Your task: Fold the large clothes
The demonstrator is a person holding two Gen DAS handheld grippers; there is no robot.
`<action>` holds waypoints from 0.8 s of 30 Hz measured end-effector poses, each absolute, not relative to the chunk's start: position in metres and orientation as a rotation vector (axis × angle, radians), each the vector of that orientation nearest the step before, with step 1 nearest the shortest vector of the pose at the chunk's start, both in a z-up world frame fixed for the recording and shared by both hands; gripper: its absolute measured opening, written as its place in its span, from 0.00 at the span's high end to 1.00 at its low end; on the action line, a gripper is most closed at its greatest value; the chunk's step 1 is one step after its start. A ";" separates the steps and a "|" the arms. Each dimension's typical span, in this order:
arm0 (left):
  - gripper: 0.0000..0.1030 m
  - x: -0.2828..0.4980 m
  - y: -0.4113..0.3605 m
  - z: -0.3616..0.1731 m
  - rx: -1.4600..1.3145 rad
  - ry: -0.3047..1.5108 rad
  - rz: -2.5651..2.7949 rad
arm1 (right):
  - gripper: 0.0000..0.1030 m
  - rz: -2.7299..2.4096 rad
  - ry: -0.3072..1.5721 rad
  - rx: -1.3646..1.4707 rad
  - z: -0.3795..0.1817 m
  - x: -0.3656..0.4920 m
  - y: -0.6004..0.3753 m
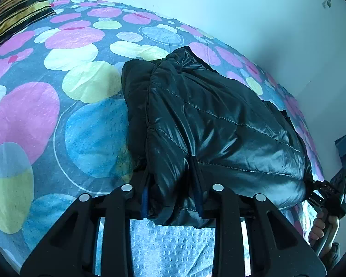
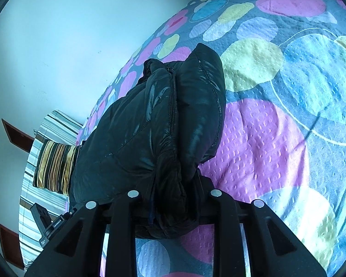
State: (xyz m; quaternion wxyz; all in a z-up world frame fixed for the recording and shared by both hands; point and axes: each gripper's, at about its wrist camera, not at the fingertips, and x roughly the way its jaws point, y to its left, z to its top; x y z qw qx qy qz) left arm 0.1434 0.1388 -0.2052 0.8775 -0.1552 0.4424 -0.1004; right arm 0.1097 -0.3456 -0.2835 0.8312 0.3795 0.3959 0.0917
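Jacket (image 1: pixel 210 120) hangs folded over the bed (image 1: pixel 34 115), each hand-held gripper, left (image 1: pixel 173 198) and right (image 2: pixel 173 198), pinching its edge; next likely lowering it flat.

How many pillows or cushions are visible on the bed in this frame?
2. A gold-and-black striped cushion sits at the head of the bed, lying on a grey-white striped pillow beneath it. The black jacket may hide others.
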 end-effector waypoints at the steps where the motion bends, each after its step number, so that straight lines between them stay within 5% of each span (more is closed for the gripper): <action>1: 0.69 0.143 0.139 -0.205 -0.325 0.922 -0.207 | 0.70 0.187 0.841 0.809 -0.284 0.108 -0.347; 9: 0.58 0.141 0.145 -0.202 -0.338 0.918 -0.187 | 0.64 0.144 0.844 0.797 -0.276 0.096 -0.356; 17: 0.37 0.136 0.149 -0.196 -0.298 0.896 -0.170 | 0.64 -0.009 0.824 0.724 -0.253 0.082 -0.364; 24: 0.34 0.132 0.164 -0.190 -0.314 0.879 -0.163 | 0.64 -0.135 0.665 0.545 -0.192 0.074 -0.336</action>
